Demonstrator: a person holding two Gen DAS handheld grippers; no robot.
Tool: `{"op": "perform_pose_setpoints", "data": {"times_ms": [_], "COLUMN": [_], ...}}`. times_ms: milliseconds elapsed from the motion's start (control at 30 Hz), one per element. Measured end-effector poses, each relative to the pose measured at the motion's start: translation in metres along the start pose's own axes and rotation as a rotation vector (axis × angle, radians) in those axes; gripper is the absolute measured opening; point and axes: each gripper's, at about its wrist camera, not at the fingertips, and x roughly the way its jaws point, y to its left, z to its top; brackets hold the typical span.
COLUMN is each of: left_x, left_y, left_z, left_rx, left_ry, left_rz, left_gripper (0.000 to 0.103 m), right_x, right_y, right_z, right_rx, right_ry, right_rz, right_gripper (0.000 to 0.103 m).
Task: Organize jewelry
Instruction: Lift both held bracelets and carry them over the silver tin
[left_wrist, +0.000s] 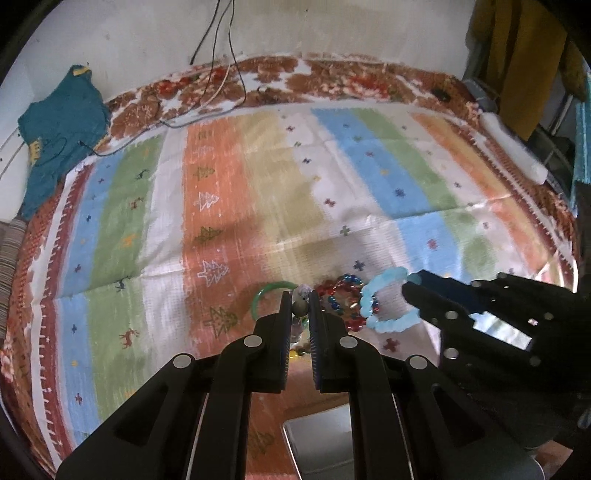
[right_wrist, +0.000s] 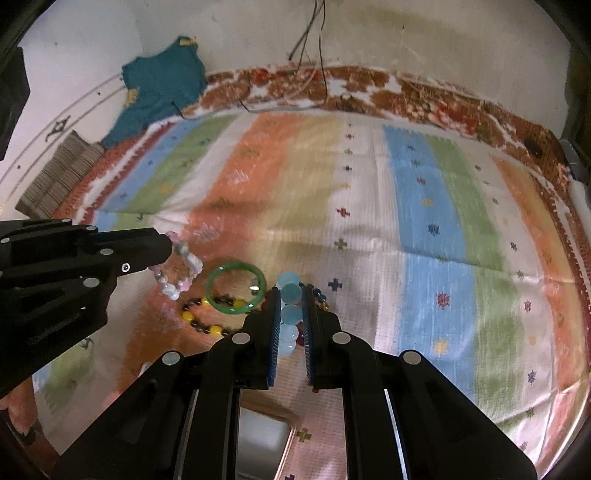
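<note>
The left claw (left_wrist: 300, 308) clamps a pale bracelet (right_wrist: 181, 266); the right claw (right_wrist: 290, 314) clamps a blue bracelet (left_wrist: 384, 302) beside a green bangle (right_wrist: 236, 291).

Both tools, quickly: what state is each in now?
Left tool: shut on the pale bead bracelet.
Right tool: shut on the light blue bracelet.

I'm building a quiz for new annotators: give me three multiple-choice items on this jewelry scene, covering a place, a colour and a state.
1. Where does the green bangle lie?
A. on the striped cloth
B. in a box
C. on the teal garment

2. What colour are the beads of the bracelet in the right gripper?
A. red
B. light blue
C. black

3. The left gripper is:
A. wide open and empty
B. out of view
C. shut on a pale pink beaded bracelet

Answers: 1 A, the bangle rests flat on the cloth. 2 B, the light blue bracelet sits between its fingers. 3 C, the bracelet hangs from its tips.
</note>
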Motion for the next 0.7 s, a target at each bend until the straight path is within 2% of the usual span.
{"op": "perform_pose_setpoints", "data": {"times_ms": [200,700], "left_x": [-0.027,-0.061], "left_y": [-0.005,-0.011], "left_z": [-0.007,-0.034], "left_rx": [0.007,0.012], "left_ry": [-0.051,-0.092], "left_rz": [-0.016,-0.058], "left_gripper": [0.009,0.009], "right_x": [-0.016,-0.052], "right_y": [0.005,0.015], "right_z": [-0.004,-0.022], "right_rx": [-0.019,-0.028], "right_ry": [-0.045,-0.096], "right_rz": [0.008,0.032], "right_gripper": [0.012,0.012]}}
